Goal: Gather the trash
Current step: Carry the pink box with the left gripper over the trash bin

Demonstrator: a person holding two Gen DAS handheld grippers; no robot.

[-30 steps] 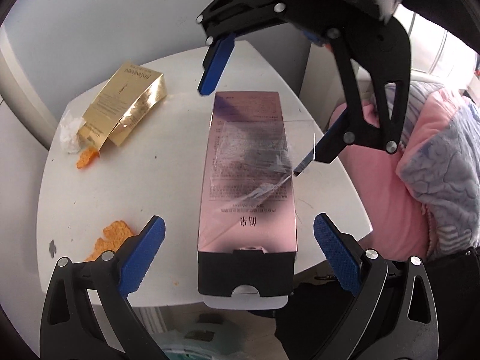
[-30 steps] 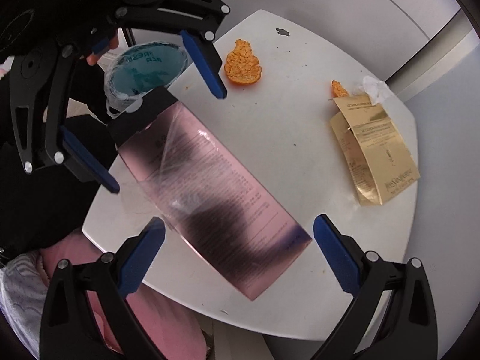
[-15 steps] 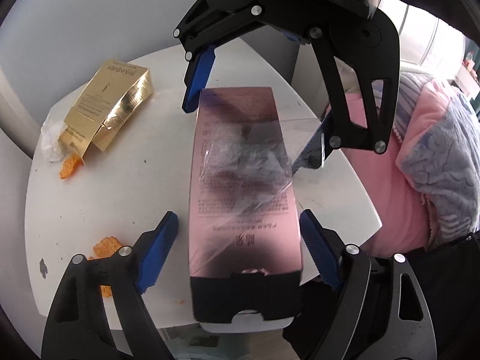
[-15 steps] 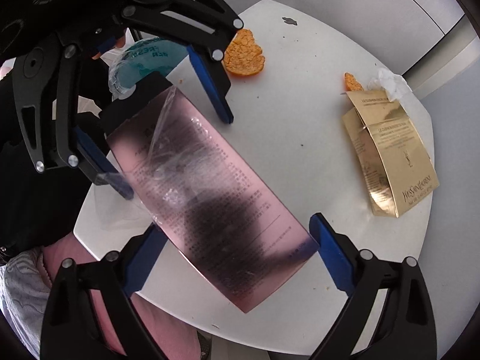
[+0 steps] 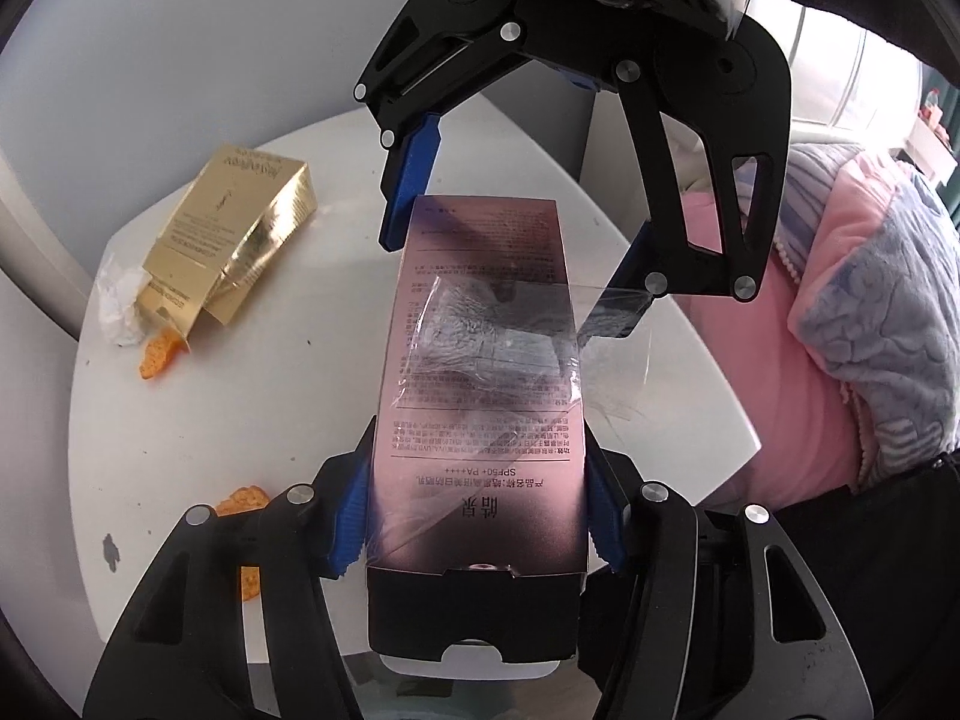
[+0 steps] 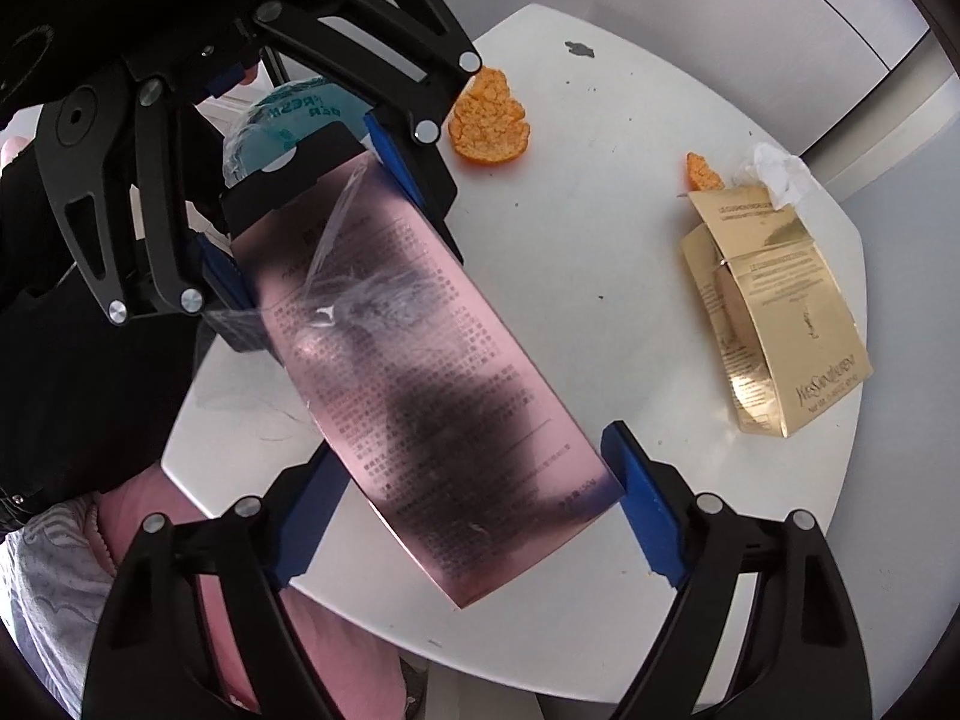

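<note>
The left gripper (image 5: 477, 510) is closing on the near end of the pink carton (image 5: 480, 384); its blue pads, which stood well clear of the box a second ago, now sit against both long sides just above the black end flap, so I read this as a grip being taken. The right gripper (image 6: 474, 516) is also closing, but more slowly: its jaws straddle the far end of the same carton, one pad near the box's corner and the other just beside its edge, and I cannot tell whether either presses yet. Both tools have kept their places over the box while the jaws came in.

The pink carton lies flat across the near edge of the white bench (image 5: 198, 420), its black flap overhanging the rim, with loose clear film (image 5: 606, 324) trailing off its right side. Beyond it, the gold carton (image 5: 231, 240) lies open at the far left, touching a crumpled white tissue (image 5: 114, 306) and a small orange peel (image 5: 157, 351). A larger peel (image 6: 489, 120) lies near the left gripper. Below the bench's edge, seen from the right wrist, a teal-lined bin (image 6: 288, 114) stands under the carton's overhanging end.

With the left pads seated, the carton seems ready to be lifted toward that bin; the gold carton, tissue and peels remain to be collected.
</note>
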